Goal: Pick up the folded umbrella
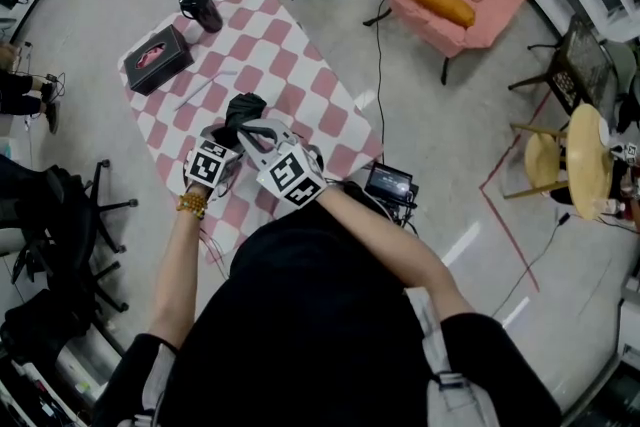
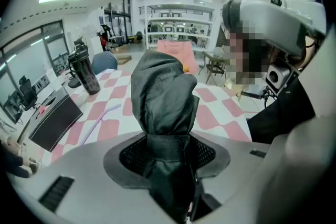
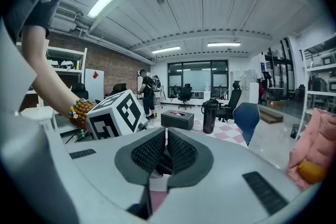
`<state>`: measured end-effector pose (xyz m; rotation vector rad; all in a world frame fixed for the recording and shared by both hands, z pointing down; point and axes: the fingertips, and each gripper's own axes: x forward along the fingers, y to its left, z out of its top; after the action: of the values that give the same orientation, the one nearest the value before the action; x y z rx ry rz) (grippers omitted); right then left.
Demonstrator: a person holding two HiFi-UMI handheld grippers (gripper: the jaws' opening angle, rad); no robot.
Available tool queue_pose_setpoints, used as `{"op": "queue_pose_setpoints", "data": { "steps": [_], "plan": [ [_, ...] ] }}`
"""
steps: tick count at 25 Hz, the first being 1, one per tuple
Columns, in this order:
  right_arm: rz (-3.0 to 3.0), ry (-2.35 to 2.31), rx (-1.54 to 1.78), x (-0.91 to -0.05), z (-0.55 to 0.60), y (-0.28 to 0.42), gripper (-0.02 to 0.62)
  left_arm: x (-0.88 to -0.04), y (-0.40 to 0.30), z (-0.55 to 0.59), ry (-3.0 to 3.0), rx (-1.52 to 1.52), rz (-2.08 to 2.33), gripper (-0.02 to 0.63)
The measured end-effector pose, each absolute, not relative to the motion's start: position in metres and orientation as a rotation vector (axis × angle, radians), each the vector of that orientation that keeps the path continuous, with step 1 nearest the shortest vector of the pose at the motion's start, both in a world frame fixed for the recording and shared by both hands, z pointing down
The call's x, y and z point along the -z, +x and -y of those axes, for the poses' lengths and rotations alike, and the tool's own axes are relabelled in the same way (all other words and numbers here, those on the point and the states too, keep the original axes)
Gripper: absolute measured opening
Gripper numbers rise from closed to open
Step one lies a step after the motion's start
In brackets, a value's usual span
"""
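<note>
The left tongs [image 2: 168, 152] are clamped on the black folded umbrella [image 2: 163, 92]. Both ribbed pads press its strapped waist, and its bunched upper part sticks out well past the tips, over the pink-and-white checked table [image 1: 300, 65]. Just to the right of them, nearly touching, the right tongs [image 3: 164, 149] have their pads drawn together with nothing between them. Beyond the left tongs' tips, farther along the table, a black box [image 2: 52, 120] lies off to the left. A dark bottle [image 2: 84, 68] stands past it, well apart from the umbrella.
</note>
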<state>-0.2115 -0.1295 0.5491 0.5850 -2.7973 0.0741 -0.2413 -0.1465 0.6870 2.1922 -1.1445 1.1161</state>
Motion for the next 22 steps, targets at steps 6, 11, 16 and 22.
{"op": "queue_pose_setpoints", "data": {
  "steps": [6, 11, 16, 22],
  "plan": [
    [2.803, 0.614, -0.061, -0.546, 0.134, -0.209, 0.018, -0.669, -0.24, 0.147, 2.204, -0.994, 1.212, 0.204],
    [2.788, 0.618, -0.066, -0.547, 0.131, -0.203, 0.018, -0.653, -0.239, 0.148, 2.198, -0.857, 1.284, 0.204],
    [2.788, 0.627, -0.07, -0.547, 0.128, -0.2, 0.018, -0.633, -0.241, 0.147, 2.198, -0.725, 1.374, 0.204],
    [2.793, 0.63, -0.083, -0.546, 0.124, -0.197, 0.018, -0.604, -0.238, 0.142, 2.225, -0.628, 1.479, 0.204]
  ]
}}
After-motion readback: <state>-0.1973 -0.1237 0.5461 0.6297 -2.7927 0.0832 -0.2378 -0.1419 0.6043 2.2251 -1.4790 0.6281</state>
